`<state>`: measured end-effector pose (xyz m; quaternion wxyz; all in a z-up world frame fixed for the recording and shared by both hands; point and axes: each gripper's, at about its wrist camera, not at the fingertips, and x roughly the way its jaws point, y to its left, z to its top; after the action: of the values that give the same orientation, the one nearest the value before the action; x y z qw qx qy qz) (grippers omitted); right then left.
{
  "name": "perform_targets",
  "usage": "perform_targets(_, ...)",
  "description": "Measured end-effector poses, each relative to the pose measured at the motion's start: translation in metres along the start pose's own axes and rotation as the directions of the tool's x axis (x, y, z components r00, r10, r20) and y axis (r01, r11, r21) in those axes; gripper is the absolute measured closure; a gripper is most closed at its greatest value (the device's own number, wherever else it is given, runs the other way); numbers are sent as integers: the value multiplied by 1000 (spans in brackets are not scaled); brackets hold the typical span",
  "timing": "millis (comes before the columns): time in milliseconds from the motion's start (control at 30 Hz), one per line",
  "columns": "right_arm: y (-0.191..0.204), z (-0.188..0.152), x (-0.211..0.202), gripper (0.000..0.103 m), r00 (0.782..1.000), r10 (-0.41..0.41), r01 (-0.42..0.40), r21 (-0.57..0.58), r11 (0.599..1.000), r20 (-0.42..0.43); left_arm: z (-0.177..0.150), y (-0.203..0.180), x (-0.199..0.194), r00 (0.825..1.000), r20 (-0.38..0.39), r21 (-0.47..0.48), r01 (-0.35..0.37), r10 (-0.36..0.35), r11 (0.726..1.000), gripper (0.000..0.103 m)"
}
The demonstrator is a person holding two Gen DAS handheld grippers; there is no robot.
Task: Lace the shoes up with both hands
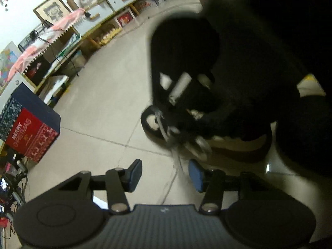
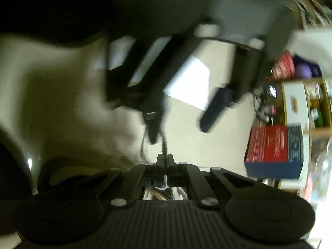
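Down low, the left gripper (image 1: 165, 175) stands wide open with nothing between its blue pads (image 1: 196, 175) — a blurred lace (image 1: 176, 157) trails just ahead of them. The right gripper (image 2: 165, 159) is pinched tight on a dark lace (image 2: 165, 143) running forward. Beyond lies the shoe (image 1: 207, 143) on the tiled floor (image 1: 99, 108), with a Christmas box (image 1: 31, 128) well off to the side
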<state>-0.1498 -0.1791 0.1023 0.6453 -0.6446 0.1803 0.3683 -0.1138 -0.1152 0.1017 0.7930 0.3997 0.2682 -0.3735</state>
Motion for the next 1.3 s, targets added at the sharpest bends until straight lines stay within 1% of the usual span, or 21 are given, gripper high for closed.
perform_targets(33, -3, 1, 2, 100, 1000, 1, -1, 43, 999, -8, -1, -1, 2, 1000, -14, -14, 3, -3, 1000, 62)
perform_targets(100, -9, 1, 7, 100, 1000, 7, -3, 134, 991, -23, -1, -3, 6, 999, -32, -42, 10, -12, 999, 71)
perform_targets(200, -20, -1, 9, 100, 999, 44, -36, 303, 952, -20, 0, -4, 8, 999, -47, -85, 12, -16, 996, 70)
perform_targets(267, -25, -4, 15, 100, 997, 70, -58, 371, 927, -19, 0, -2, 8, 998, -60, -116, -5, -2, 993, 70)
perform_targets(367, -28, -8, 20, 100, 996, 83, -80, 409, 909, 9, -1, -3, 10, 998, -68, -99, -20, 14, 995, 76)
perform_targets(467, -36, -13, 24, 100, 995, 91, -103, 453, 886, 47, -3, -3, 11, 997, -71, -104, 2, -10, 995, 90)
perform_targets(500, -39, -15, 25, 100, 993, 100, -115, 470, 875, 56, -3, -3, 11, 997, -77, -104, 7, -15, 995, 101)
perform_targets(533, -41, -17, 24, 100, 992, 111, -128, 492, 861, 64, -3, -3, 12, 996, -82, -104, 13, -21, 995, 101)
perform_targets(633, -47, -24, 22, 100, 986, 132, -165, 576, 801, 99, -2, 1, 11, 996, -83, -96, 6, -14, 995, 101)
perform_targets(733, -54, -32, 21, 100, 980, 138, -200, 670, 715, 145, -6, 15, 10, 996, -83, -197, 16, -33, 980, 101)
perform_targets(767, -57, -35, 20, 100, 978, 130, -206, 710, 673, 161, -9, 23, 9, 996, -78, -250, 21, -41, 968, 101)
perform_targets(800, -61, -38, 18, 99, 977, 116, -211, 754, 622, 178, -13, 35, 6, 997, -66, -326, 25, -50, 945, 101)
perform_targets(867, -68, -47, 16, 95, 974, 94, -226, 836, 500, 207, -21, 59, 2, 997, -41, -471, 36, -63, 881, 101)
perform_targets(900, -70, -52, 13, 87, 974, 81, -226, 871, 436, 212, -27, 69, -1, 998, -27, -538, 38, -62, 842, 101)
perform_targets(933, -71, -57, 10, 81, 974, 65, -225, 897, 380, 217, -33, 80, -4, 998, -13, -601, 40, -60, 798, 101)
perform_targets(1000, -70, -65, 0, 81, 967, 46, -253, 923, 289, 251, -44, 99, -11, 999, 14, -707, 44, -49, 706, 101)
perform_targets(1067, -68, -69, -6, 81, 948, 54, -318, 924, 212, 314, -53, 111, -16, 999, 33, -774, 44, -30, 632, 101)
perform_targets(1133, -63, -70, -5, 81, 914, 87, -405, 900, 159, 396, -57, 115, -23, 998, 66, -810, 61, -13, 583, 101)
perform_targets(1167, -59, -68, -2, 81, 898, 107, -439, 887, 145, 427, -59, 117, -27, 997, 82, -827, 70, -4, 557, 101)
perform_targets(1233, -51, -61, 10, 81, 886, 153, -458, 878, 138, 438, -62, 120, -33, 994, 113, -858, 90, 15, 505, 101)
perform_targets(1300, -44, -57, 25, 81, 885, 172, -453, 884, 114, 432, -66, 124, -40, 989, 143, -885, 111, 37, 452, 101)
